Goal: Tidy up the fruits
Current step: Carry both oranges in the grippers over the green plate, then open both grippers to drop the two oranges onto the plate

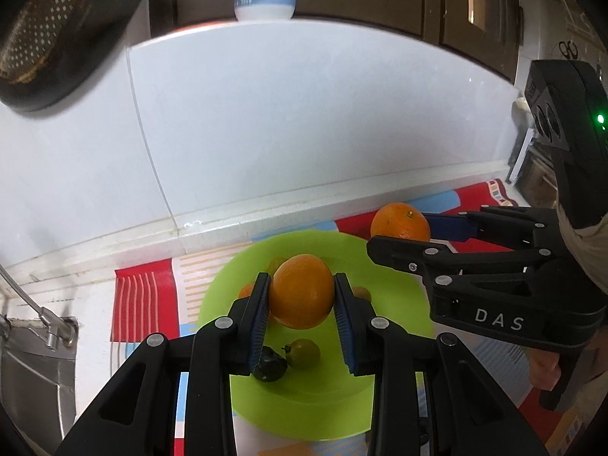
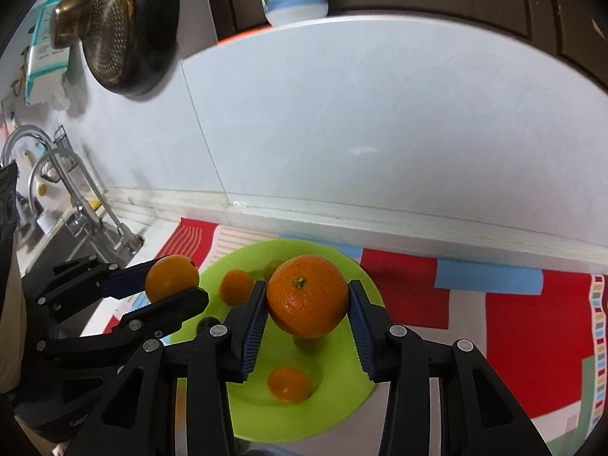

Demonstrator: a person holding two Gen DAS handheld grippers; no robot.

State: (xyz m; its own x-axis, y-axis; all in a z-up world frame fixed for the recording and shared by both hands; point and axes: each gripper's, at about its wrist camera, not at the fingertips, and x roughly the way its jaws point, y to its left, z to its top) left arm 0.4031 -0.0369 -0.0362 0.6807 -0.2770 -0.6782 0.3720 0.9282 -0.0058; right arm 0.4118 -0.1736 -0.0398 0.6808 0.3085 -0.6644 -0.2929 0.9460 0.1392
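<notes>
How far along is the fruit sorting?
Partly done: small fruits, including a green one and a small orange one, lie on the green plate. In hand: the left gripper and right gripper each hold an orange above it, not yet set down.

Two oranges held above green plate; small fruit on it.

Smooth orange (image 1: 301,291) and stem-up pitted orange (image 2: 307,297) sit clamped over green plate (image 1: 391,288). On plate: green tomato (image 1: 303,353) touching dark fruit (image 1: 270,368), small mandarins (image 2: 288,383) (image 2: 236,287).
</notes>
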